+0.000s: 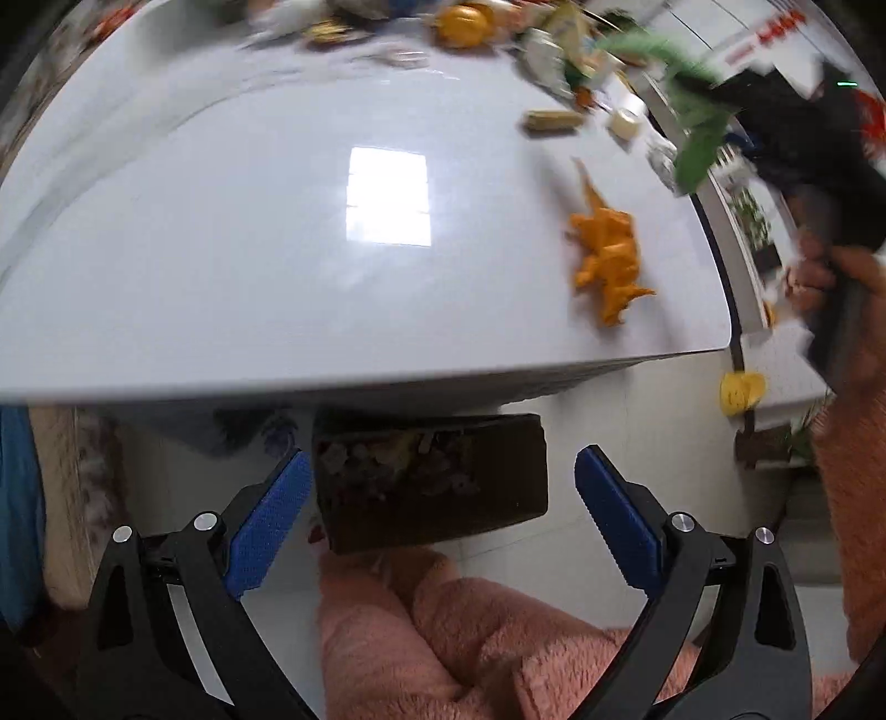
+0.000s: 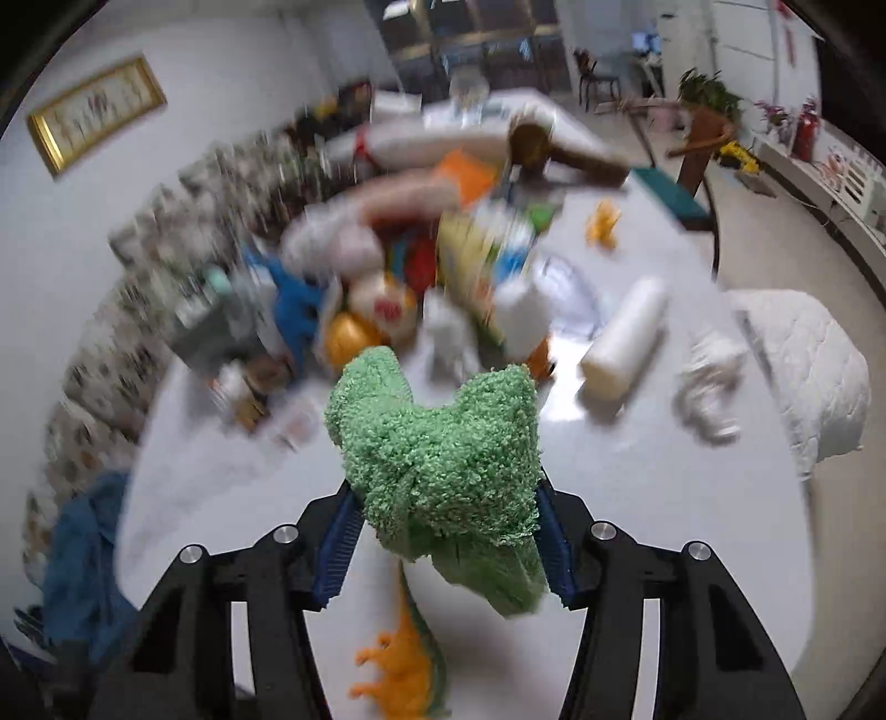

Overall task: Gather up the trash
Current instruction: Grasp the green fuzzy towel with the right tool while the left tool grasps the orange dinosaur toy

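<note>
My right gripper (image 2: pixel 446 493) is shut on a green fuzzy cloth (image 2: pixel 443 443), which hangs bunched between the blue pads above the white table (image 2: pixel 637 498). The left wrist view shows the same green cloth (image 1: pixel 692 111) in the air at the table's far right. My left gripper (image 1: pixel 443 465) is open and empty, held off the table's near edge. Under it on the floor stands a dark bin (image 1: pixel 498 498) with scraps inside. An orange toy dinosaur (image 1: pixel 606 249) lies on the table near its right edge, and the orange toy dinosaur (image 2: pixel 401 664) also shows beneath the cloth.
A blurred heap of wrappers, packets and an orange ball (image 1: pixel 462 25) crowds the far side of the table. A white roll (image 2: pixel 626 338) and crumpled tissue (image 2: pixel 711 382) lie to the right. A person's pink fuzzy trousers (image 1: pixel 470 626) are below the bin.
</note>
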Tool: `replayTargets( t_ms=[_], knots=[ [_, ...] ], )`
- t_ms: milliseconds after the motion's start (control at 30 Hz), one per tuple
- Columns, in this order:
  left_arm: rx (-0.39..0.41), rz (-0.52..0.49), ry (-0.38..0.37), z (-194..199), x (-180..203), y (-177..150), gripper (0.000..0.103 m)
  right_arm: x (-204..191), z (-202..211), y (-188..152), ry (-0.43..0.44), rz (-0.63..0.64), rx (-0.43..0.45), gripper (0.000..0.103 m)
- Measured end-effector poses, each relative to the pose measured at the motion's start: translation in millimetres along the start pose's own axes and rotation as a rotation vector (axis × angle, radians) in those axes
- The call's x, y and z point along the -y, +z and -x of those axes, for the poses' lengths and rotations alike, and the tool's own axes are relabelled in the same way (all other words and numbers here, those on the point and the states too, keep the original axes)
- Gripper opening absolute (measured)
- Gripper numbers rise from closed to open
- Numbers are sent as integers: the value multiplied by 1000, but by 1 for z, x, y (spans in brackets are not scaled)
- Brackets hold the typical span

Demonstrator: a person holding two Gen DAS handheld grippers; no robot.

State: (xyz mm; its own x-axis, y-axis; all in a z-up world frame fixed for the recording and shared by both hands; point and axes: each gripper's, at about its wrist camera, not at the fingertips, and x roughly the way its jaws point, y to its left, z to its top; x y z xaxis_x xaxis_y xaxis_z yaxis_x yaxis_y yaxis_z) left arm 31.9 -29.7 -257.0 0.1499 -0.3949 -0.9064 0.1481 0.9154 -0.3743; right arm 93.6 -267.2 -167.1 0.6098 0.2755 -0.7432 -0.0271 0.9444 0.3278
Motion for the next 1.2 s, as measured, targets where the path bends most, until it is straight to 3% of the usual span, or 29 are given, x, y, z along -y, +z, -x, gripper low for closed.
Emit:
replayTargets(
  t_ms=[200,333,467,500,533,567,633,700,867,933,1000,1067,1167,1200],
  knots=[
    [3,-178,75,-40,83,62,93,19,85,-43,6,-47,96,56],
    [12,-197,111,-67,113,97,93,47,111,-84,14,-160,79,56],
    [-9,-219,226,-97,124,114,90,69,124,-117,-4,-237,58,56],
    [-8,-228,248,-100,126,113,81,71,125,-121,-7,-248,58,56],
    [14,-255,274,-98,130,112,59,75,128,-127,-4,-267,59,56],
    [26,-276,279,-96,132,110,53,76,128,-131,-3,-274,59,56],
    [-1,-264,203,-91,130,107,53,78,128,-135,-7,-278,56,56],
    [2,-264,193,-83,127,102,53,77,124,-137,3,-281,49,56],
    [29,-266,80,-36,113,80,51,59,113,-137,34,-225,12,56],
    [36,-278,40,-11,103,62,34,47,108,-140,50,-182,-18,56],
    [39,-272,28,6,90,44,33,32,100,-146,76,-140,-63,56],
    [31,-260,23,13,76,30,19,21,90,-156,88,-109,-117,56],
    [76,-181,-5,10,53,14,29,11,71,-171,91,-74,-186,56],
    [72,-137,-51,7,47,17,29,11,67,-172,93,-75,-199,56]
  ],
)
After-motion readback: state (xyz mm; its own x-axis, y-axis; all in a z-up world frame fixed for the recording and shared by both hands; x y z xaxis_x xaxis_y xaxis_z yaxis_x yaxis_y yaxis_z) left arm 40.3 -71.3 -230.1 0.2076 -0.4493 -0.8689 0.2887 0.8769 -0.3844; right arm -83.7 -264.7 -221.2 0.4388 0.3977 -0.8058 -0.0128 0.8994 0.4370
